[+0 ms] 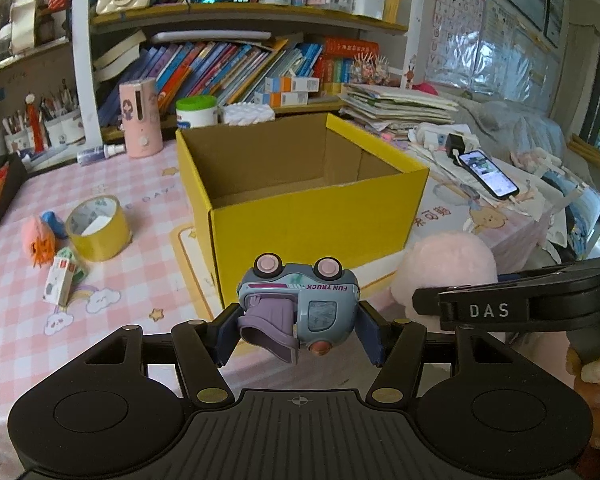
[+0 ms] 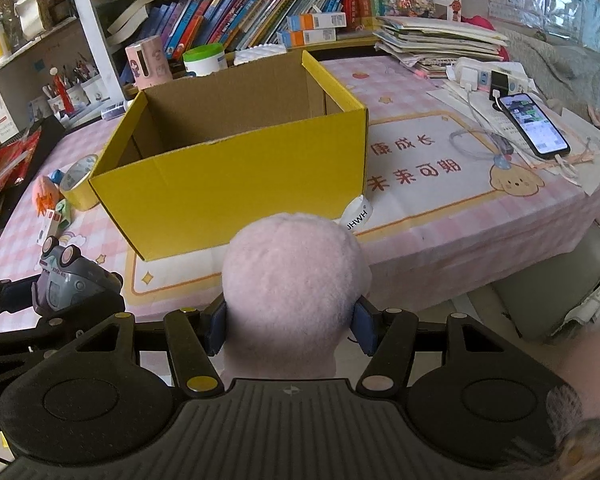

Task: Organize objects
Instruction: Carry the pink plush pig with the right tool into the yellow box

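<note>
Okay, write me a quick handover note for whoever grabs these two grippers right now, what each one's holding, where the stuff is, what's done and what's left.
Left gripper: shut on the blue toy truck, held upside down, in front of the yellow box.
Right gripper: shut on the pink plush toy, also in front of the box.
Box: open; the part of the inside in view shows nothing in it.
Still on the table, left of the box: yellow tape roll, orange plush, small white carton.
Done: both toys picked up.
Left: likely drop both into the box, then collect the loose items.
</note>
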`<state>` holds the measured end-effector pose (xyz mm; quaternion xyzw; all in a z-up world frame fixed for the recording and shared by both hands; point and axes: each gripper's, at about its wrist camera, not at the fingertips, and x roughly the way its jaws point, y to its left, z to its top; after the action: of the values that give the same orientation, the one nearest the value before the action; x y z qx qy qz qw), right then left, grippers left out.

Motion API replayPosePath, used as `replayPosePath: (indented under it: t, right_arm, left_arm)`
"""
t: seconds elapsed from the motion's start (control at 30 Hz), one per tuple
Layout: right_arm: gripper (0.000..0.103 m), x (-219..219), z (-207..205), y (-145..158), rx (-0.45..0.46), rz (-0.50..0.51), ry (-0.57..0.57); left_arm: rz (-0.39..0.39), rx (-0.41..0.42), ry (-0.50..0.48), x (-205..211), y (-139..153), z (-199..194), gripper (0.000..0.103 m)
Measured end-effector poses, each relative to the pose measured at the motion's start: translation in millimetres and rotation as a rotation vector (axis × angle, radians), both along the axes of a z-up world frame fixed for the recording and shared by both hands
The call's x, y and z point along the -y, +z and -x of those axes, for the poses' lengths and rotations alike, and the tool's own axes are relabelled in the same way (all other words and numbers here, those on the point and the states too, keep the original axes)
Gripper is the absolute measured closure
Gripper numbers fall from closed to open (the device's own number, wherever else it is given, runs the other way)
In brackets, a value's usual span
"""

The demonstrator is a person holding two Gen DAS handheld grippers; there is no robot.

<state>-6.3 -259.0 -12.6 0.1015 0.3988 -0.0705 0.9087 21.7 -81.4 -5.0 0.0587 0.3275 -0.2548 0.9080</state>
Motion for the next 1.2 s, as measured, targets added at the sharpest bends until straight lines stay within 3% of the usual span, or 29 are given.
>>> replayPosePath:
  t: [0.47,0.7,0.87,1.2]
  right_arm:
    - [0.045,11,-39,41,0.112,0.034,0.039]
    - [0.045,31,-85,70,0.209,0.049,0.067]
    - [0.045,39,-130,70,0.227,0.064,0.136]
    - [0.045,26,-224,18,0.04,0.143,0.375]
  left_arm:
    - [0.097,0.09,0.034,10,39,-39,0.043]
    - [0.084,0.138,0.065,25,48,-76,0.043]
    - [0.04,0.131,0.098,40,39,-108,0.043]
    - [-0.164,0.097,0.1,75,1,-149,0.043]
